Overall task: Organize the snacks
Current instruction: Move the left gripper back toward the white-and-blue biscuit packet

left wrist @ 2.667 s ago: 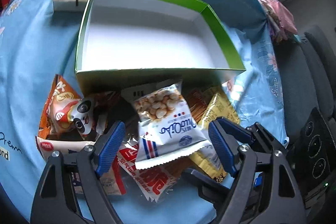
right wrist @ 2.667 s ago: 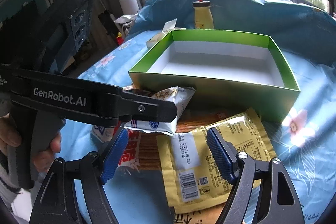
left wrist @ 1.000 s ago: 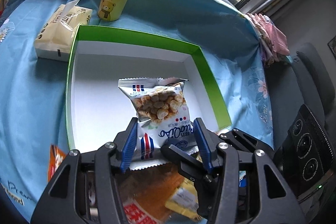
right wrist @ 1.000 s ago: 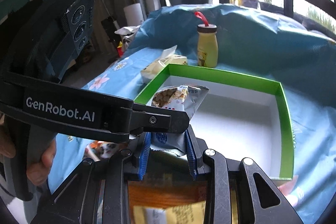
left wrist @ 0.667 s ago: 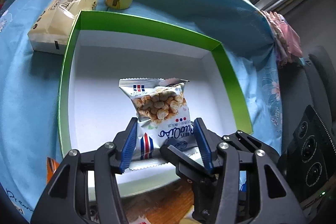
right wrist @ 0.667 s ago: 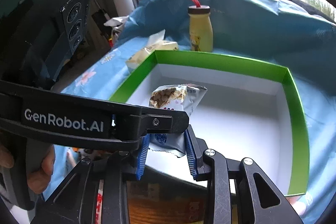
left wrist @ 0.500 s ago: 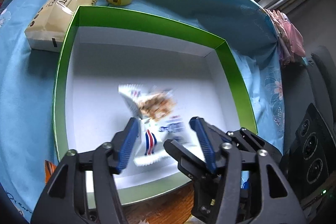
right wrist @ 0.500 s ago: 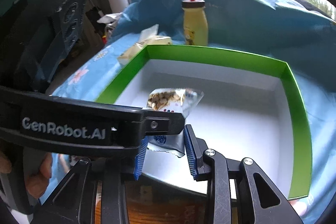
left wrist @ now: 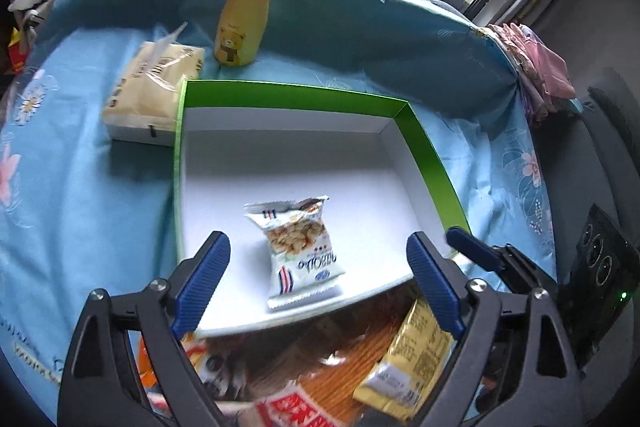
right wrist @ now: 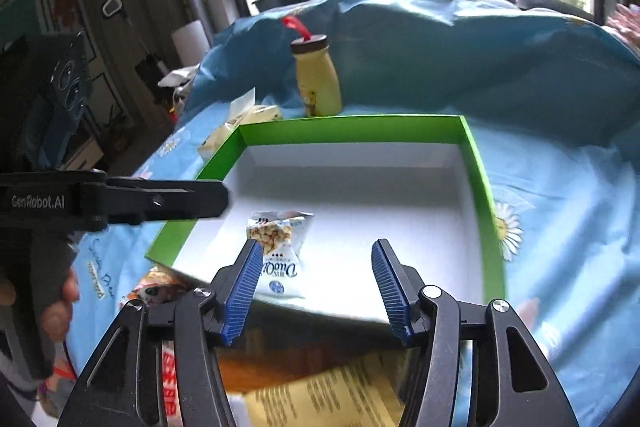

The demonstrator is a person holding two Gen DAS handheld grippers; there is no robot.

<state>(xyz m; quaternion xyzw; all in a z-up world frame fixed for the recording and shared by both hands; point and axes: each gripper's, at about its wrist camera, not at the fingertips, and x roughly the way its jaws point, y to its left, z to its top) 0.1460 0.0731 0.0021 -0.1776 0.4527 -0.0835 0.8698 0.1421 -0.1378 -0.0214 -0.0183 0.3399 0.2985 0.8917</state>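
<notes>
A white snack packet (left wrist: 299,251) printed with puffed balls lies flat on the white floor of the green-rimmed box (left wrist: 294,94), near its front edge; it also shows in the right wrist view (right wrist: 278,251), in the box (right wrist: 352,129). My left gripper (left wrist: 318,277) is open and empty, just above and in front of the packet. My right gripper (right wrist: 316,289) is open and empty, over the box's front edge to the right of the packet. More snack packets (left wrist: 316,367) lie in a heap in front of the box; a yellow one (right wrist: 332,397) lies under my right gripper.
A yellow bear bottle (left wrist: 242,27) with a red loop stands behind the box. A tissue pack (left wrist: 152,93) lies at the box's back left corner. A blue flowered cloth (left wrist: 76,187) covers the table. Pink fabric (left wrist: 536,67) lies at the far right.
Both grippers were shut on the snack packet over the box. Both have opened, the packet has dropped onto the box floor, and both grippers have drawn back a little.
</notes>
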